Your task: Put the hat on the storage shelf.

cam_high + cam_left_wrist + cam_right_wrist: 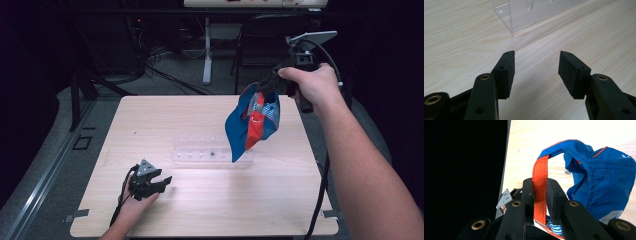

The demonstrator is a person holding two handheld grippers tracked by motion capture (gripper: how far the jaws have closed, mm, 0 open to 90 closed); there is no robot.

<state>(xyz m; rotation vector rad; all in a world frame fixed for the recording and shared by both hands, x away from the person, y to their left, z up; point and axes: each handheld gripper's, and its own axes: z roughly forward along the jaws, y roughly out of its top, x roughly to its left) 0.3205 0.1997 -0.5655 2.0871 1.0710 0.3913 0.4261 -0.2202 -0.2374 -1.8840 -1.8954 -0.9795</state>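
We raise our right gripper (270, 80) high, arm outstretched, jaws clamped on the blue-and-orange garment (252, 122). Our left gripper (162, 181) rests low on the table (200, 210), jaws wide apart.

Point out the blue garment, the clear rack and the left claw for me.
Garment (252, 122), high view, its hanging middle.
Rack (200, 152), high view, its clear top.
Left claw (536, 71), left gripper view, midway between fingertips.

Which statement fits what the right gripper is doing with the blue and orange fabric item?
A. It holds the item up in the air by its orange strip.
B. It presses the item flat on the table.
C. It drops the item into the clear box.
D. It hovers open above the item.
A: the right gripper is clamped on the orange strip, and the fabric item hangs clear above the table.
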